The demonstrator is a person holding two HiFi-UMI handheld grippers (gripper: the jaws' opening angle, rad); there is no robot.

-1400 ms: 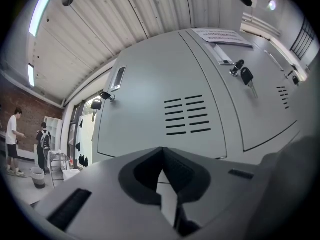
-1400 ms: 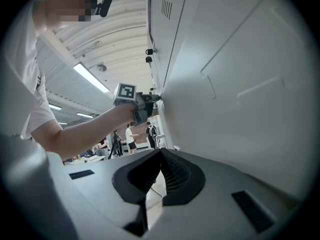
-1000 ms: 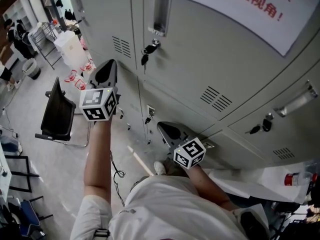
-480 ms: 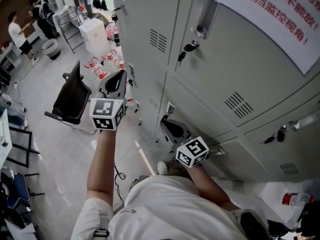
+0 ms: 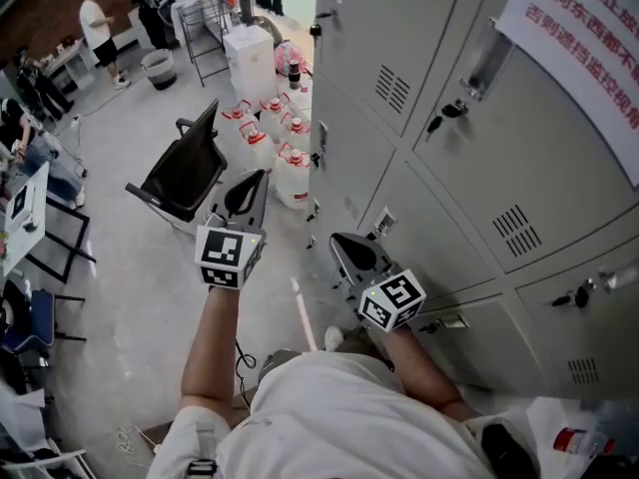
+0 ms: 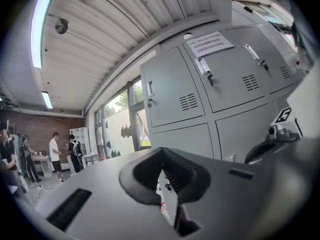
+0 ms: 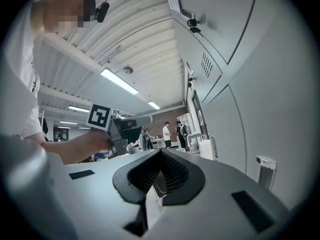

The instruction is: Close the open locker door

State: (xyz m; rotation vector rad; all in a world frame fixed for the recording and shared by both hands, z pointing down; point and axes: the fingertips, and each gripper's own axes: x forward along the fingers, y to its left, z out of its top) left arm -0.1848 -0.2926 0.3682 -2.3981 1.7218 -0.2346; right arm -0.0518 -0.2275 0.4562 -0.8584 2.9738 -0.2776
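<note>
The grey lockers (image 5: pixel 449 198) fill the right of the head view, and every door that shows lies flush; I see no open door. Keys hang in an upper lock (image 5: pixel 444 113). A small latch (image 5: pixel 384 223) sticks out of a lower door. My left gripper (image 5: pixel 260 178) is held out over the floor, left of the lockers, shut and empty. My right gripper (image 5: pixel 339 240) is low beside the lower doors, near the latch, also shut with nothing in it. In the left gripper view the closed jaws (image 6: pixel 167 176) point at the locker fronts (image 6: pixel 175 94). The right gripper (image 7: pixel 157 181) runs along a locker face (image 7: pixel 260 109).
A black chair (image 5: pixel 185 173) and several water jugs (image 5: pixel 285 163) stand on the floor left of the lockers. A white cabinet (image 5: pixel 250 58), a bin (image 5: pixel 158 68) and people (image 5: pixel 100 13) are farther back. A white notice (image 5: pixel 589 58) hangs on an upper door. A cable (image 5: pixel 240 357) lies by my feet.
The head view has swung away from the lockers, showing more of the room on the left. Both grippers stay shut in front of me, the left one lower in the picture.
</note>
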